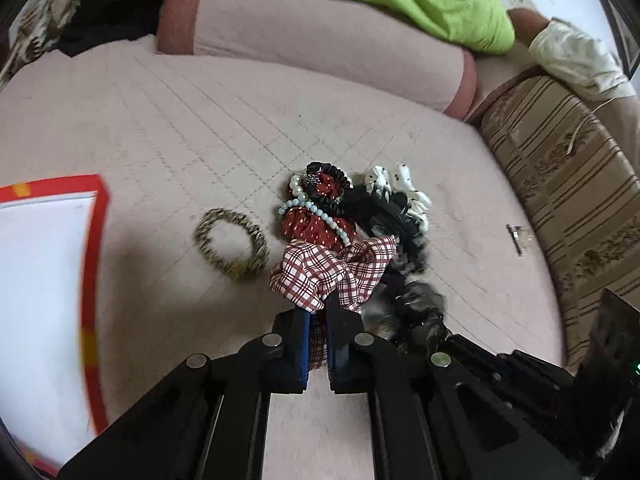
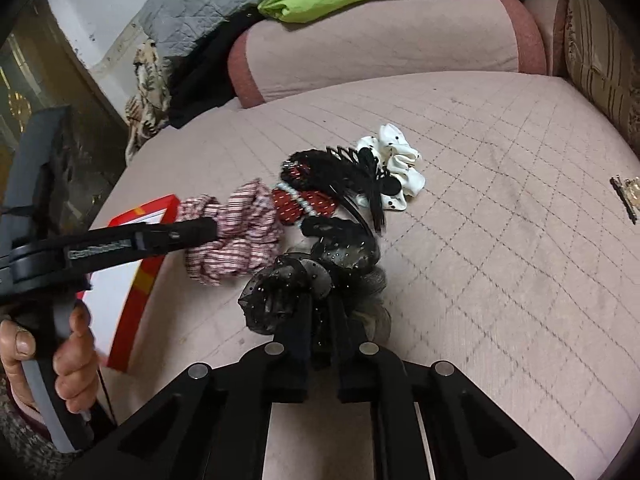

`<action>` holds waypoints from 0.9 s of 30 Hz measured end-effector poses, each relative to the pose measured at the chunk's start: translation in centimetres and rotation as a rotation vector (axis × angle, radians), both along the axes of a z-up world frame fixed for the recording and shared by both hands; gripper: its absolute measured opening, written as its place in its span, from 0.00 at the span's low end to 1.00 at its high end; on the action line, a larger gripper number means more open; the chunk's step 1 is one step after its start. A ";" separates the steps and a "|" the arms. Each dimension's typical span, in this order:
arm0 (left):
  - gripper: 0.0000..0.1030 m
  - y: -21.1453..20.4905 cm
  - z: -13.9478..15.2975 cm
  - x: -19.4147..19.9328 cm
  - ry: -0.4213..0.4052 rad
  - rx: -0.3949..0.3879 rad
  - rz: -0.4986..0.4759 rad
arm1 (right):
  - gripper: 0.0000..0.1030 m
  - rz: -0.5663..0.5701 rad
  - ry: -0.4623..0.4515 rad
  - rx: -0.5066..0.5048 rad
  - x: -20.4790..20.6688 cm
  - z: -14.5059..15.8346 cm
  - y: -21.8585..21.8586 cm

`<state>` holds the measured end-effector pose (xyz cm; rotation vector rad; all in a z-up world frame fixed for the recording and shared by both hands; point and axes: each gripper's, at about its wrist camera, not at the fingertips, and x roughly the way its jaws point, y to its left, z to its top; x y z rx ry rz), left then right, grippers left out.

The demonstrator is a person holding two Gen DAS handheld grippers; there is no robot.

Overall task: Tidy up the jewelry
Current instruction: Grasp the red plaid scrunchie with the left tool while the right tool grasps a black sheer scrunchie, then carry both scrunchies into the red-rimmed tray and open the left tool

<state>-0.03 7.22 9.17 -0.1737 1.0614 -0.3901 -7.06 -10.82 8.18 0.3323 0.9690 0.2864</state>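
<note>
Left gripper [image 1: 318, 312] jaws clamped on plaid scrunchie [image 1: 332, 272]; right gripper [image 2: 322, 320] jaws clamped on black mesh bow [image 2: 288, 292]. Both at near edge of pile on bed [image 1: 160, 120]. Risk: lifting drags tangled pearl string [image 1: 316, 208], spilling neighbours short of box [image 1: 96, 240].

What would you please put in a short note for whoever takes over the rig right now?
Left gripper: shut on the plaid scrunchie.
Right gripper: shut on the black mesh scrunchie.
Still on the bed: red dotted scrunchie, pearl strand, white dotted scrunchie, black headband, leopard hair tie, and a hair clip off alone.
The red box looks empty where visible, so nothing seems sorted yet; all pieces remain.
</note>
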 end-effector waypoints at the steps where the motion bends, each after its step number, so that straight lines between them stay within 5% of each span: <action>1: 0.06 0.7 0.4 -0.7 0.000 -0.011 0.006 | 0.07 0.005 -0.004 -0.003 -0.5 0.3 0.1; 9: 0.06 6.9 2.2 -6.6 0.000 -0.062 0.095 | 0.07 0.048 -0.046 -0.051 -5.3 3.1 1.2; 20: 0.06 15.2 3.8 -10.2 -0.099 0.091 0.313 | 0.07 0.152 -0.119 -0.101 -7.2 6.8 5.8; 27: 0.06 21.6 2.9 -10.0 -0.076 0.082 0.432 | 0.07 0.277 -0.145 -0.116 -5.8 8.4 11.6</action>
